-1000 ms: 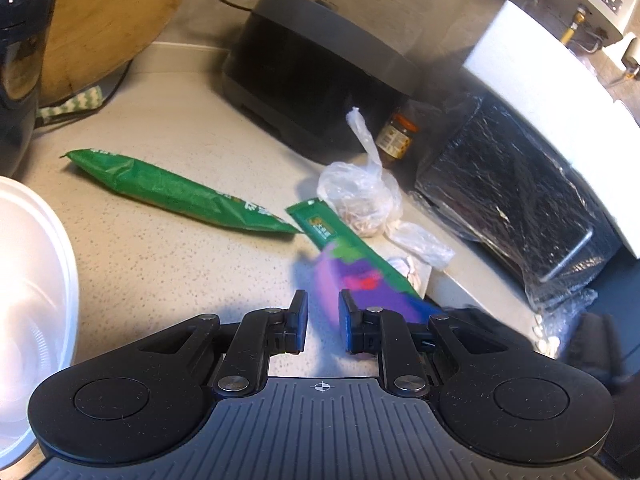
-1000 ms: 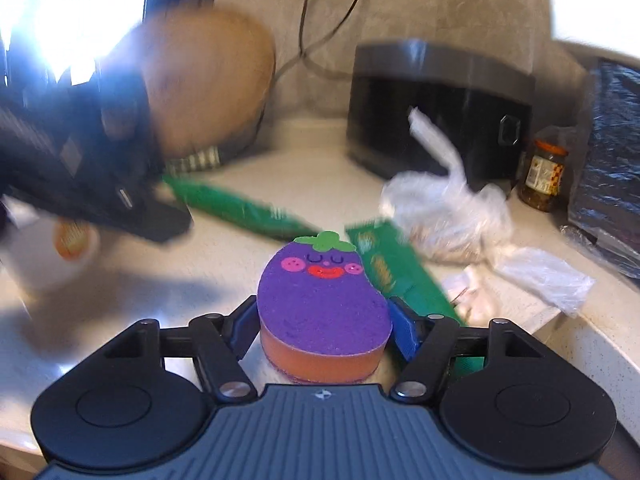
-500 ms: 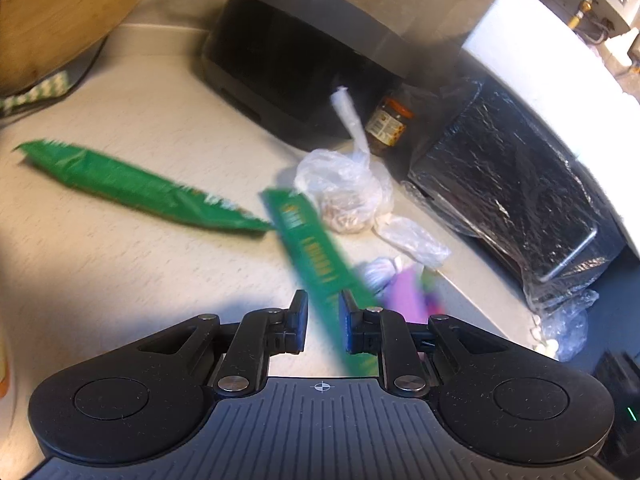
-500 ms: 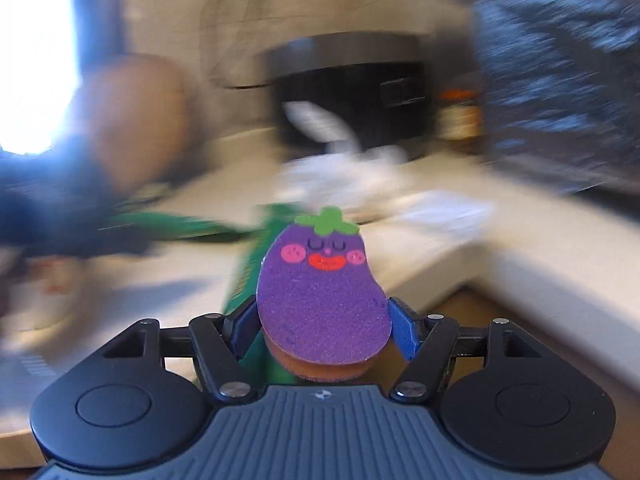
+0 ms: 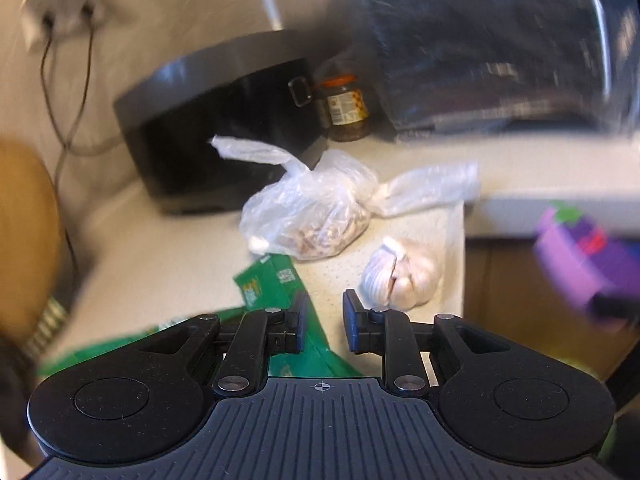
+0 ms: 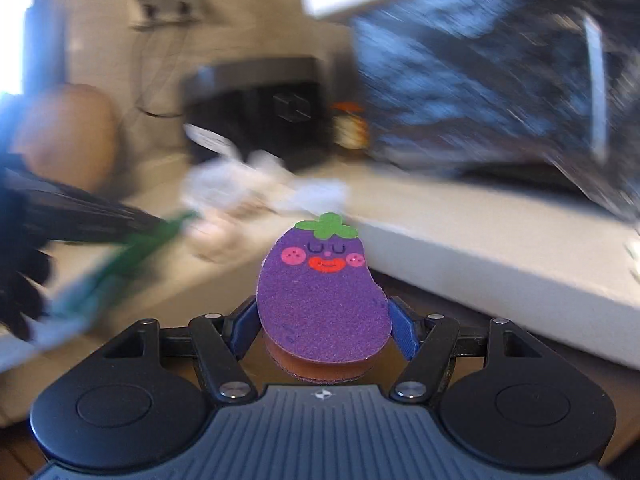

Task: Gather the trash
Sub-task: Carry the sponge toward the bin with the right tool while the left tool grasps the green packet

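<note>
Clear plastic bag before black appliance.

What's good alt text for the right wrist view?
The right gripper is shut on a purple eggplant-shaped sponge with a smiling face and green stem, held in front of a pale counter. Behind it, heavily motion-blurred: a black appliance, white plastic bags and a green wrapper at left.

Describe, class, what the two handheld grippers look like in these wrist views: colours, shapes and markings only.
Both look alike. The left gripper and the right gripper each have a dark ribbed body with a small crosshair mark at its front edge, two rounded black lobes with circular discs, black linkage arms with silver pivot screws, and two short fingers with blue pads. No cables or sleeves are visible.
</note>
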Action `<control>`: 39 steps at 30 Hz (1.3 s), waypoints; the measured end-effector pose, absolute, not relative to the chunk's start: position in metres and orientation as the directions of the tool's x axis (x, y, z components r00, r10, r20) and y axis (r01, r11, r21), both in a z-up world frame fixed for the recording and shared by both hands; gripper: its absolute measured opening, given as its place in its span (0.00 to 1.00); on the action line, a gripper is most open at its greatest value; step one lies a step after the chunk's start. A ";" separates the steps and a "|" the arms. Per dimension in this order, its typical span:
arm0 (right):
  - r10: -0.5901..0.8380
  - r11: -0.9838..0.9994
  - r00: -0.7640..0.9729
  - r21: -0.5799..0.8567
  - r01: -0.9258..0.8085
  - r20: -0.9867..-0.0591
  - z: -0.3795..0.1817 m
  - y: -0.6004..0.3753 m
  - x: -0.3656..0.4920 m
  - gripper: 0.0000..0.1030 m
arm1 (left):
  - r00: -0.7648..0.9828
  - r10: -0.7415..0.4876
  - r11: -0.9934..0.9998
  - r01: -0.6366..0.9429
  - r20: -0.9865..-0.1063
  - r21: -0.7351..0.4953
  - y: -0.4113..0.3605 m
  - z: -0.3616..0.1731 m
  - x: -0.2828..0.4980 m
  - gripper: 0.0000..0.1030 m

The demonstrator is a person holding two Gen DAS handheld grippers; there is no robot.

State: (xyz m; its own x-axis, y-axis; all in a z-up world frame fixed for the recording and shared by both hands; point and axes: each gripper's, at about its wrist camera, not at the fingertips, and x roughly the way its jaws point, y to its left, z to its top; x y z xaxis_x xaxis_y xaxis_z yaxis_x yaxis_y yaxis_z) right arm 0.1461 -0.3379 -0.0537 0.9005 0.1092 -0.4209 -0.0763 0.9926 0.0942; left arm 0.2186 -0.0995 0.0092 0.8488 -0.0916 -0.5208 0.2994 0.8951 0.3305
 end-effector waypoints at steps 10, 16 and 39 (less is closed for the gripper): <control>0.134 0.987 0.831 0.150 -0.061 -0.540 -0.131 -0.369 0.152 0.66 | 0.813 0.093 0.924 0.145 -0.575 0.354 -0.068 -0.009 0.230 0.28; 0.169 0.980 0.803 0.185 -0.074 -0.572 -0.145 -0.369 0.154 0.66 | 0.760 0.006 0.981 0.123 -0.650 0.153 -0.049 -0.001 0.240 0.30; 0.075 0.987 0.869 0.159 0.004 -0.489 -0.126 -0.404 0.084 0.66 | 0.725 -0.586 0.809 0.498 -0.362 -0.313 -0.074 0.022 0.095 0.16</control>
State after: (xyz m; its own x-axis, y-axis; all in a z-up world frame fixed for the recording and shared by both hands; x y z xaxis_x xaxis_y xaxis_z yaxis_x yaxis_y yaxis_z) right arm 0.0844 -0.4041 -0.1263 0.8693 0.0748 -0.4887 0.0043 0.9873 0.1587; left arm 0.0955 -0.0744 0.0215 0.7252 -0.5860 -0.3615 0.4978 0.8090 -0.3127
